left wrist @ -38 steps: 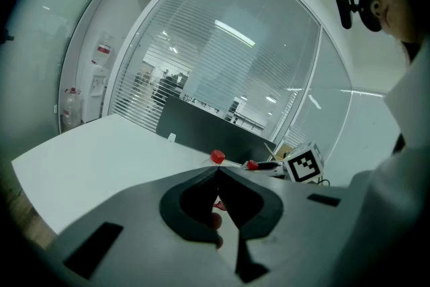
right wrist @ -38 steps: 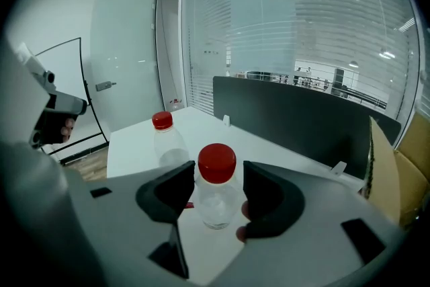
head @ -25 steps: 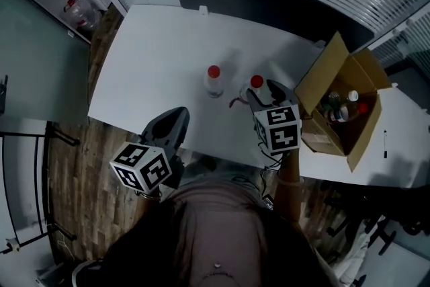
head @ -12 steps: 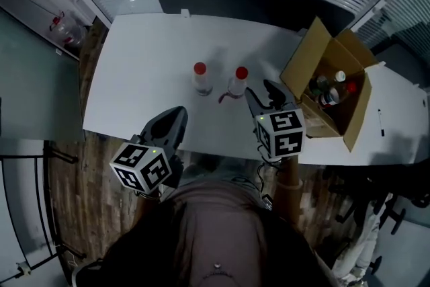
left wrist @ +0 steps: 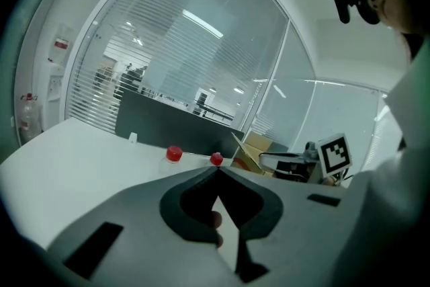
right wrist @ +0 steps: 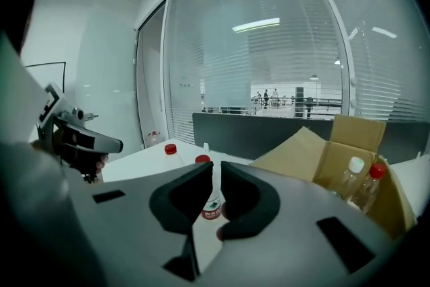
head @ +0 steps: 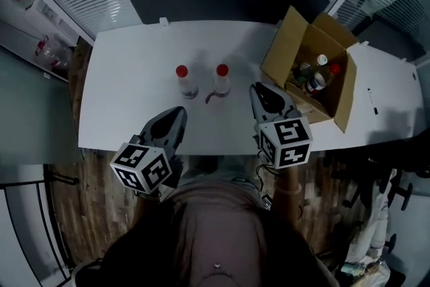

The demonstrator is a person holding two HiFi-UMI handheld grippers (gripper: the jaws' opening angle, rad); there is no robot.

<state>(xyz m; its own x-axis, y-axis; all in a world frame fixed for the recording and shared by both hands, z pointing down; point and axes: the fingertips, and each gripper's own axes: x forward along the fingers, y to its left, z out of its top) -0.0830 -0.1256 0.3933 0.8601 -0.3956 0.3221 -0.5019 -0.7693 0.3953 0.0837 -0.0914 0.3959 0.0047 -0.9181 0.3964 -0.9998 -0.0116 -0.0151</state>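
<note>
Two clear bottles with red caps stand side by side on the white table (head: 121, 77): the left bottle (head: 182, 79) and the right bottle (head: 222, 77). My right gripper (head: 257, 87) hovers just right of and nearer than the right bottle, apart from it. In the right gripper view, that gripper (right wrist: 216, 168) is shut and empty, with only a slit between its tips, and the right bottle (right wrist: 211, 206) shows beyond. Over the table's near edge, my left gripper (head: 180, 112) is shut with nothing in it. Past its tips (left wrist: 217, 169) both red caps (left wrist: 174, 153) show.
An open cardboard box (head: 295, 54) with several bottles (head: 314, 80) inside stands on the table's right part, close to the right gripper. A dark partition (head: 215, 0) runs along the far edge. Glass walls with blinds lie behind. Wood floor (head: 74, 212) is at the left.
The right gripper has let go of the right bottle, drawn back toward the box side and shut. That bottle now stands beside the other. The left gripper stays shut.
</note>
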